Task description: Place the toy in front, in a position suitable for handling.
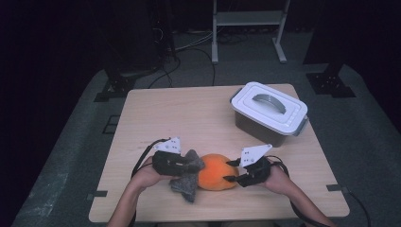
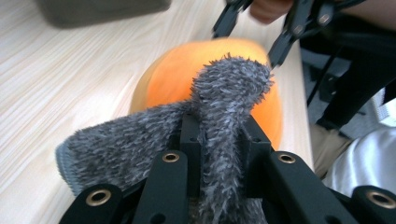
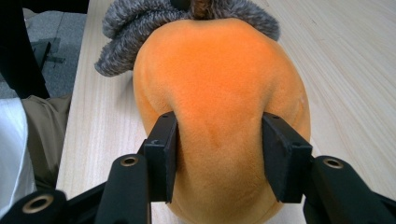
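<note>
Two tools (image 1: 189, 165) (image 1: 230, 171) flanking orange plush (image 1: 216, 172).

bare table (image 1: 161, 113) open behind the plush (image 1: 216, 171), lidded box (image 1: 268, 112) blocking far right corner

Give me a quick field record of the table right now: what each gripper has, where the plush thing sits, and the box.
left gripper: shut on grey fuzzy cloth
right gripper: shut on orange plush toy, pads denting both sides
cloth position: draped against the toy's left end, touching it
toy position: near front edge of wooden table, between both grippers
lidded grey box: back right, lid on, untouched
</note>
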Available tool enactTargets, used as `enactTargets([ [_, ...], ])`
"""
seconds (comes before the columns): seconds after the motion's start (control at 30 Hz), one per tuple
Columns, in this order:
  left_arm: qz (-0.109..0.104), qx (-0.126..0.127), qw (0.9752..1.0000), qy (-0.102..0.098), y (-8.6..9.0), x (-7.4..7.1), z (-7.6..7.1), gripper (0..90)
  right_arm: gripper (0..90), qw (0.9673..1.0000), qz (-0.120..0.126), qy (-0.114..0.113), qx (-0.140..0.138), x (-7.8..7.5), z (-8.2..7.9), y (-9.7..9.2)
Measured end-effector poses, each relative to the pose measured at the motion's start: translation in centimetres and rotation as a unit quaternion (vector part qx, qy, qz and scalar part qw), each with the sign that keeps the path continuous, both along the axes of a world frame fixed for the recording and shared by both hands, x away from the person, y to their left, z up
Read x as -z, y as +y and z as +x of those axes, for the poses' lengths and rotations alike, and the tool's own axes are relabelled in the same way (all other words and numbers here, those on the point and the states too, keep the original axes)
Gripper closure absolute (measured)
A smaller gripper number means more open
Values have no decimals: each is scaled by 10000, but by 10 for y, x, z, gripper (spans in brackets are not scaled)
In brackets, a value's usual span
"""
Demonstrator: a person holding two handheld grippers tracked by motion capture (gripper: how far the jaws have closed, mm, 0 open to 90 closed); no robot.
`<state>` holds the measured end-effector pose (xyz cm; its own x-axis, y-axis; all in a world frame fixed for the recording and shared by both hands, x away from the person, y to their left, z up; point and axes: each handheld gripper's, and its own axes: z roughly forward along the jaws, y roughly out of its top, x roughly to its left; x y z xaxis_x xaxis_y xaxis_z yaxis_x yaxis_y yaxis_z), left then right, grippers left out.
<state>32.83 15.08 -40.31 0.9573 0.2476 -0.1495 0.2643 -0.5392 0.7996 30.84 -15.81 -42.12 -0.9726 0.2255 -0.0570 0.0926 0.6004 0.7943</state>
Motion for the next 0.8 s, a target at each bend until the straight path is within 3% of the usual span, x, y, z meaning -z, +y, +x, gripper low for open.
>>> enactTargets([
  [0.13,30,-74,10000,-49,4,-1,0,757,499,10000,29,13,27,0,-1,3],
  [0.23,-69,-36,9999,-149,0,-6,-2,756,498,10000,43,31,33,0,-1,5],
  [0.3,-92,101,9995,-290,-14,-13,-4,753,497,10000,44,25,48,-1,-2,8],
  [0.47,29,156,9992,-366,-21,-13,-5,754,459,9999,-16,44,96,-1,-3,8],
  [0.5,89,183,9993,-325,-22,-9,-7,754,388,9998,20,200,96,-1,-2,5],
  [0.6,103,257,9993,-254,-21,-5,-10,755,350,9996,21,272,48,-4,-2,4],
  [0.63,91,288,9994,-180,-19,-1,-11,754,314,9988,177,451,72,-11,0,0],
  [0.67,67,289,9994,-166,-18,0,-12,755,291,9985,226,487,115,-12,1,-2],
  [0.8,36,327,9994,-75,-15,3,-14,754,241,9969,126,771,115,-3,5,-5],
])
